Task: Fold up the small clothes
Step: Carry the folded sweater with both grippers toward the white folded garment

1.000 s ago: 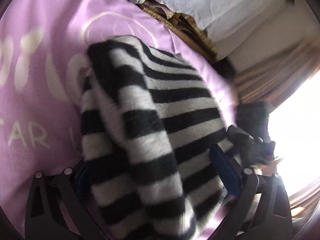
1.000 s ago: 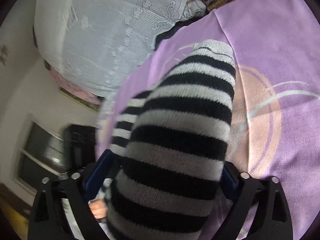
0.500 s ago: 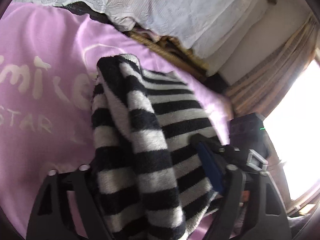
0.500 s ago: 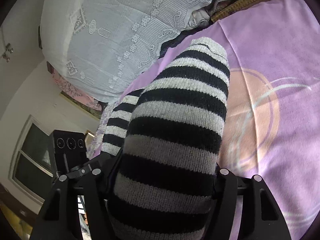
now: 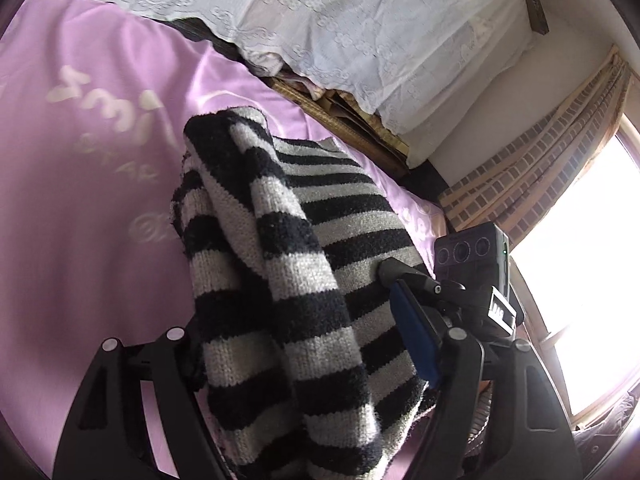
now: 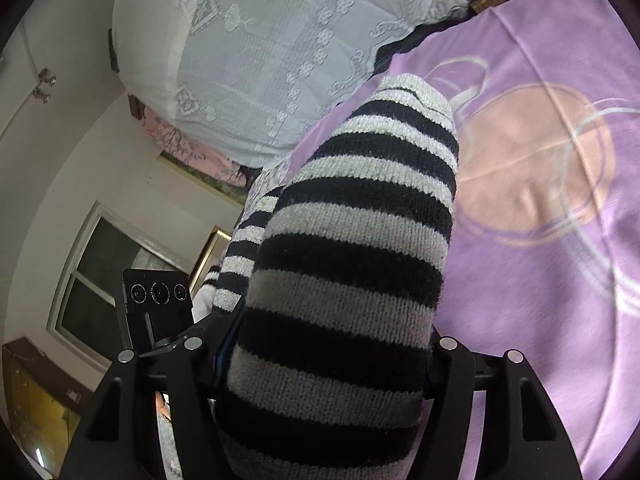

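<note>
Two claws clamped on one striped sweater (image 5: 288,280).
My left gripper (image 5: 304,344) and right gripper (image 6: 328,344) pinch it above the purple bedsheet (image 5: 80,220); lace cloth (image 6: 260,40) at twelve o'clock.

A black-and-grey striped knit sweater (image 5: 304,280) hangs bunched, lifted above the purple bedspread (image 5: 80,200).

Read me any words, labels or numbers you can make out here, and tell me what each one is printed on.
"smi", cut off behind the striped sweater: white letters on the purple bedspread.
"STAR", roughly, blurred: smaller letters below it.
Script further down the bedspread: unreadable.
White label on the right gripper's camera mount: too small.
</note>
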